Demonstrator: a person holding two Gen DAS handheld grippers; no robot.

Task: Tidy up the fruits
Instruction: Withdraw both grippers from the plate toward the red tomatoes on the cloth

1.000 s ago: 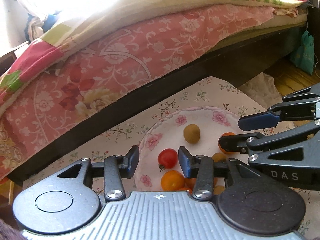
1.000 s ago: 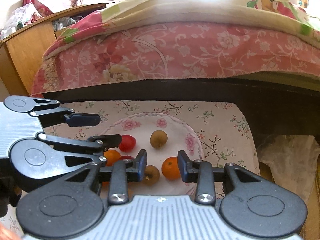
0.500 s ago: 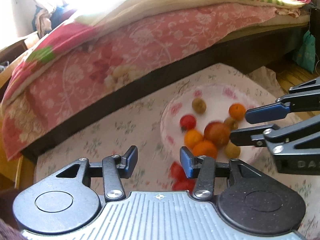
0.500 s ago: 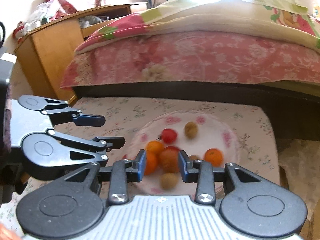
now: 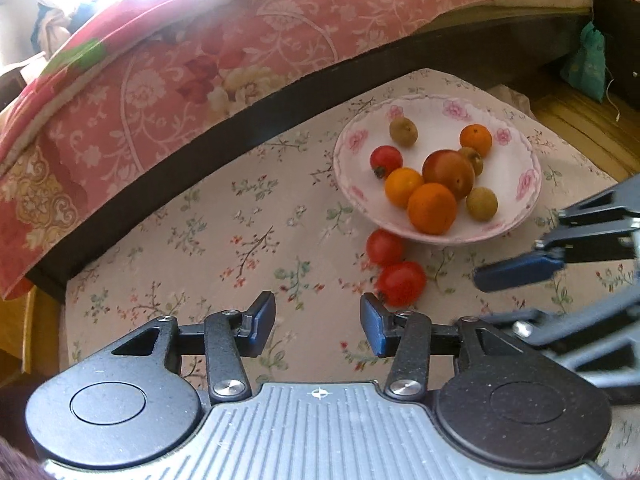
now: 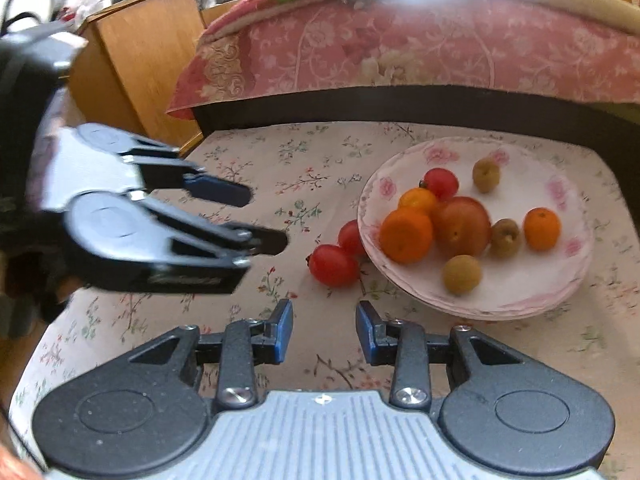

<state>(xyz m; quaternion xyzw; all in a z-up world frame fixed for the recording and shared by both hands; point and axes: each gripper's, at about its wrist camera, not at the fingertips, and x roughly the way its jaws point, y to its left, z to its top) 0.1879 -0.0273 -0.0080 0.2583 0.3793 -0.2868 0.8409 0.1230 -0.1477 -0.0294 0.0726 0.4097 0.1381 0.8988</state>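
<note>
As the fruits lie now, entries run as follows

Surface: low table under a floral cloth (image 5: 248, 240), set against a bed draped in a pink quilt (image 5: 200, 60)

Plate (image 5: 524, 208): white with pink flowers, at the far right of the cloth in the left wrist view; holds three orange citrus, one large reddish fruit, one small tomato and three brownish-green fruits

Strays: near tomato (image 5: 401, 283) and far tomato (image 5: 384, 246), both on the cloth outside the plate, touching or almost touching each other; far tomato sits right under the plate's near-left rim

Left gripper (image 5: 318, 322): jaws apart, nothing between them; near tomato lies just ahead of its right fingertip (image 5: 370, 318), a little right of the centre line

Right gripper (image 6: 324, 330): jaws apart, nothing between them; near tomato (image 6: 334, 265) lies ahead and about centred, but clearly farther off than from the left

Nearer hand: left, by judgement; its right finger is almost beside the near tomato

Long axis: near tomato looks slightly oval, lying roughly crosswise to the right gripper; hard to tell from the left

Turning relation: a small shift to the right would centre the left jaws on the near tomato; plate rim stands just beyond the pair

Likely step: lifting strays onto the plate, not yet begun
</note>
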